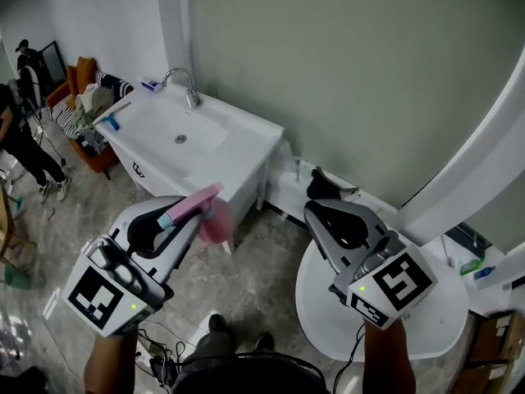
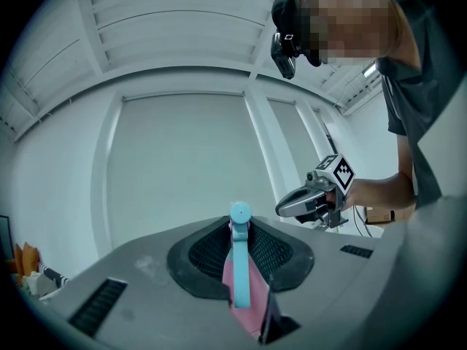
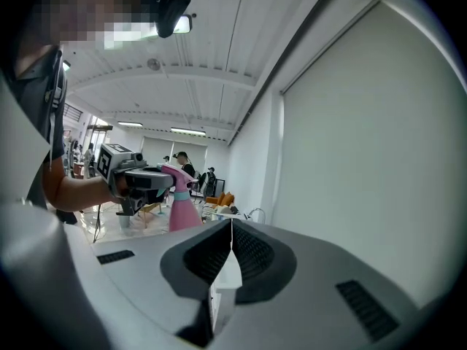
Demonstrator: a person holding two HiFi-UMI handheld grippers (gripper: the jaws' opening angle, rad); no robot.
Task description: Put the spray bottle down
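Pink spray bottle [image 1: 215,220] with a light-blue trigger head, one only, is clamped at the neck in the left gripper [image 1: 184,217], jaws closed tight on it. It hangs in the air over the grey stone floor [image 1: 271,253], just in front of the corner of the white sink cabinet [image 1: 246,167]. Right gripper [image 1: 321,216] has its jaws together with nothing in them and is held above one round white table [image 1: 443,318], well apart from the bottle. Two grippers in all, each with one marker cube. Sink has one basin [image 1: 164,130], one chrome faucet [image 1: 184,84] and a small blue item [image 1: 111,123] on its rim. Far left: orange seat [image 1: 78,80] piled with cloth, and one person [image 1: 16,138] standing. White wall behind the sink.
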